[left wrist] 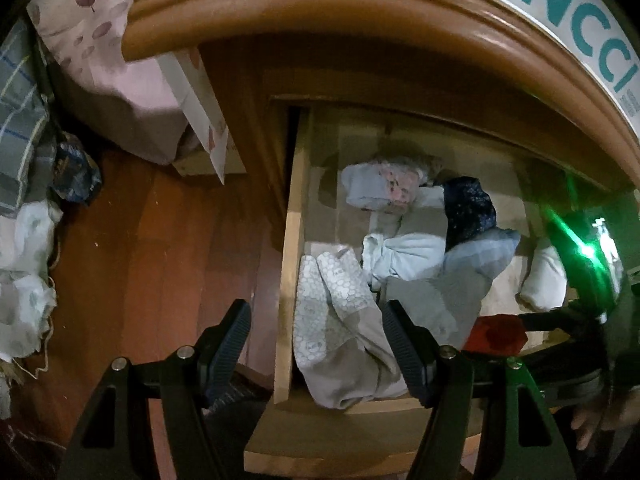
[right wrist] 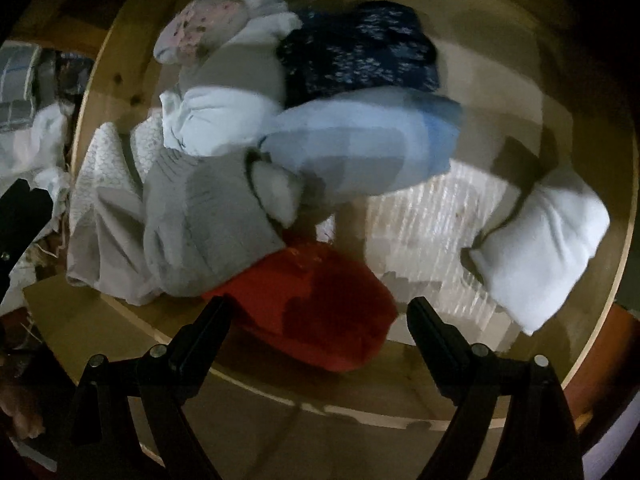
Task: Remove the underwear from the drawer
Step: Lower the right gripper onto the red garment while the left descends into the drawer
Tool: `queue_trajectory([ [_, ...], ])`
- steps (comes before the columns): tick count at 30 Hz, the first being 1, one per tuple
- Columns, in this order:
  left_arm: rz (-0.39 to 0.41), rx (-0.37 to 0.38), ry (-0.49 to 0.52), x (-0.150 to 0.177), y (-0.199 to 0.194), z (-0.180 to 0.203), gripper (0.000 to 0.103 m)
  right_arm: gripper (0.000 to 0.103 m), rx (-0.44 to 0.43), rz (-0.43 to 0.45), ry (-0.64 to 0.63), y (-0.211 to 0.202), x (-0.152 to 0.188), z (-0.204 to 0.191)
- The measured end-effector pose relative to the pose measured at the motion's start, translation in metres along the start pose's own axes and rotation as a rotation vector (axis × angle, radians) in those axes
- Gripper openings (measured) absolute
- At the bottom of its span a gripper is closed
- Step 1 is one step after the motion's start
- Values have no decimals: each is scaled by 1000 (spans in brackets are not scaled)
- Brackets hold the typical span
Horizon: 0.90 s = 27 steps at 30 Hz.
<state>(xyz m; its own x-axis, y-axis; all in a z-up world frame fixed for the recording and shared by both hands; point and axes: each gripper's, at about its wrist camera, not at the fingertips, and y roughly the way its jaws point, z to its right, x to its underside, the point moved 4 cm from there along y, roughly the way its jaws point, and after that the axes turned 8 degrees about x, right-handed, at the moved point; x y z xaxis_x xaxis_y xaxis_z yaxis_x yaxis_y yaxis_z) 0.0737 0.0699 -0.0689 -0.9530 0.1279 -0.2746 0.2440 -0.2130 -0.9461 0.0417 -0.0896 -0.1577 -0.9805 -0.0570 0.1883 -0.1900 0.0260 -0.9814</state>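
The wooden drawer stands pulled out, with several folded garments inside. My left gripper hangs open over its front left corner, above a grey-white patterned garment. My right gripper is open too, its fingers straddling a red underwear piece at the drawer's front rim; the pads do not press it. Behind the red piece lie a grey garment, a light blue fold, a navy flowered one, a pink flowered one and a white roll. The red piece also shows in the left view.
The nightstand's rounded top edge overhangs the drawer, with a white box with teal letters on it. Left of it are wooden floor, a bed with flowered sheet and a heap of cloth. A hand shows at lower right.
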Motion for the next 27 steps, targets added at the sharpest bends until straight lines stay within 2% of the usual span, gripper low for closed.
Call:
queue_trajectory([
  [7,-19,34,-47,0,3,-5,70,91,45,-83,-47,17,-18,-23],
  [10,-34,37,-40,1,5,-3,70,89,42,-114,-51,29,-20,-25],
  [11,-37,38,-38,1,5,-2,70,86,39,-107,-45,29,-21,-25],
  [16,-44,37,-23,3,7,2,70,63,20,-84,-32,26,-14,-17],
  [19,-56,39,-7,5,9,5,70,58,32,-54,-30,26,-6,-10],
  [27,-91,83,85,6,17,33,70,55,121,30,28,19,23,27],
])
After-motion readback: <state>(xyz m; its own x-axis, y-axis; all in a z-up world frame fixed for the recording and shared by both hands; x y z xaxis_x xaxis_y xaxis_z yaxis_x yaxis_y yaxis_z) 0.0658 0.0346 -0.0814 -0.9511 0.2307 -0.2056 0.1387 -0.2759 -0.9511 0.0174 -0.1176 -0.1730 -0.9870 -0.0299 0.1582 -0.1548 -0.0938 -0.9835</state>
